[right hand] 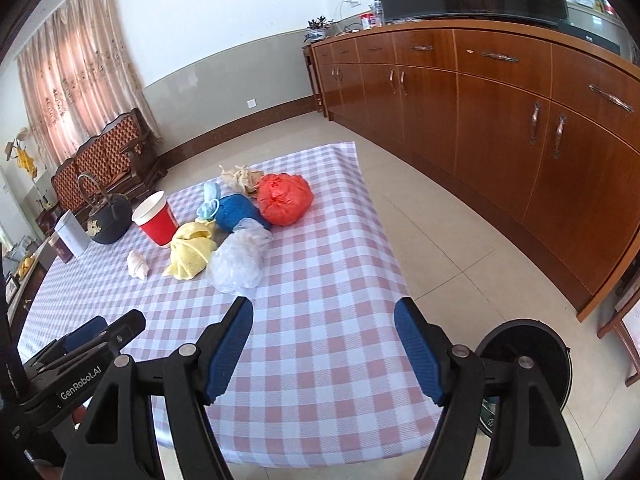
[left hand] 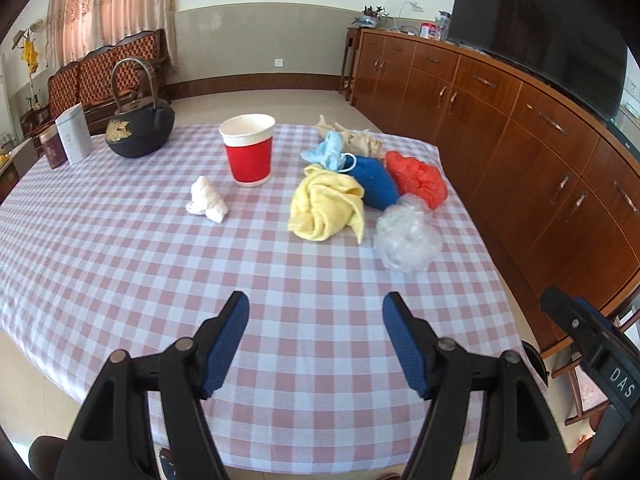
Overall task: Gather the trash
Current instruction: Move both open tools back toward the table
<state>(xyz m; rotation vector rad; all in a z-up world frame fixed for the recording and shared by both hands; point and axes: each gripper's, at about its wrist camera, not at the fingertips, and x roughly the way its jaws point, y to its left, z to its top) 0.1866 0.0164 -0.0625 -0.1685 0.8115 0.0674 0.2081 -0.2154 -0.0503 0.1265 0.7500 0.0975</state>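
While both claws, left claw point(left hand: 316, 344) and right claw point(right hand: 324, 350), hover wide and empty, trash sits mid-table point(left hand: 120, 264) on checkered cloth: yellow rag point(left hand: 326, 208), clear plastic wad point(left hand: 408, 242), red cup point(left hand: 248, 152); wooden cabinets point(right hand: 500, 120) alongside.

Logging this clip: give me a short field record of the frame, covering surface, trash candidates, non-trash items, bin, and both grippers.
surface: table with pink checked cloth
trash candidates: white crumpled tissue, clear plastic bag, red plastic bag, light blue mask
other soft items: yellow cloth, blue bundle
non-trash items: red paper cup, black teapot, upright
bin: black bin on floor beside table
left gripper: open, empty
right gripper: open, empty
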